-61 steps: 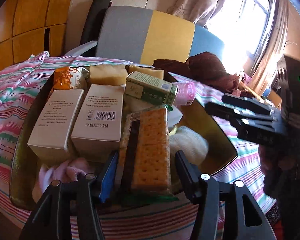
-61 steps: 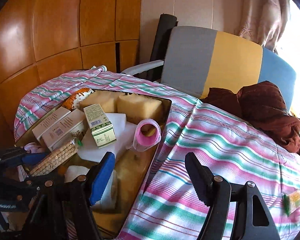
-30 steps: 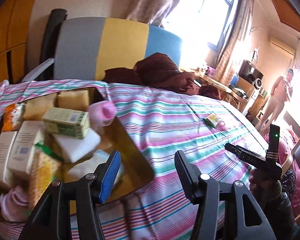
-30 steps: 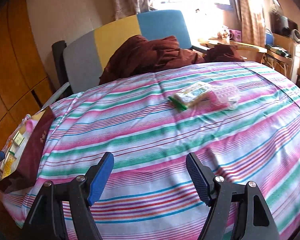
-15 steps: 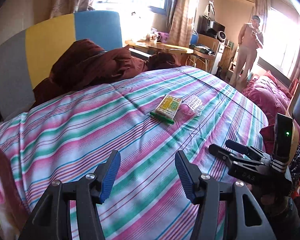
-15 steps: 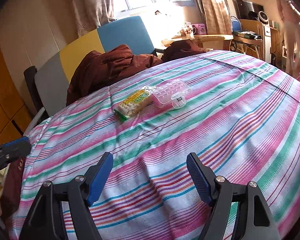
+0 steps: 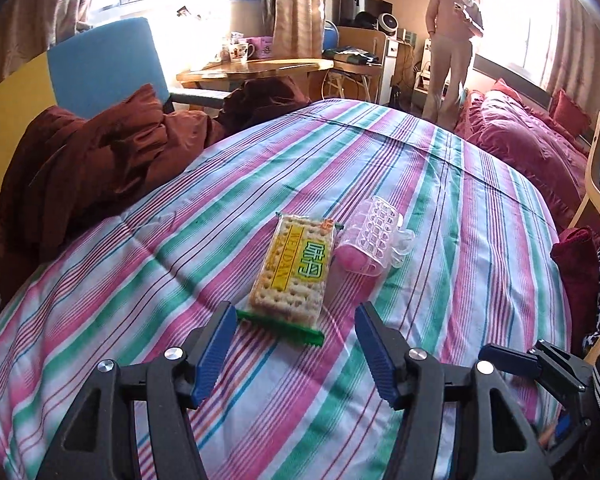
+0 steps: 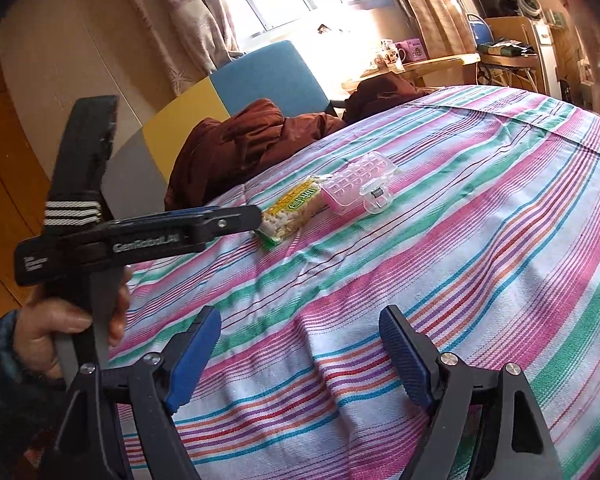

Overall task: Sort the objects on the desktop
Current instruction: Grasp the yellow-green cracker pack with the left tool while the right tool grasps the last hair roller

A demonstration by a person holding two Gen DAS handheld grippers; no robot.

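Striped cloth point(image 7: 440, 208) covers the table. Left gripper point(image 7: 296, 332) hovers with jaws spread just near of the cracker packet point(image 7: 294, 268), which touches the pink hair clip point(image 7: 374, 236) to its right. Right gripper point(image 8: 300, 344) is spread, well apart from both.

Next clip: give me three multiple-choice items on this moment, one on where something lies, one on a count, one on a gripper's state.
1. Where does the clear hair clip lie relative to the cracker packet, in the left wrist view?
A. on top of it
B. right of it, beside it
C. far off at the cloth's edge

2. How many loose objects lie on the striped cloth?
A. two
B. four
C. none

3. What state is the left gripper in?
A. shut on the packet
B. shut on nothing
C. open, holding nothing

Answers: 1 B, the clip sits right of the packet. 2 A, only packet and clip show. 3 C, its fingers stand apart just short of the packet.
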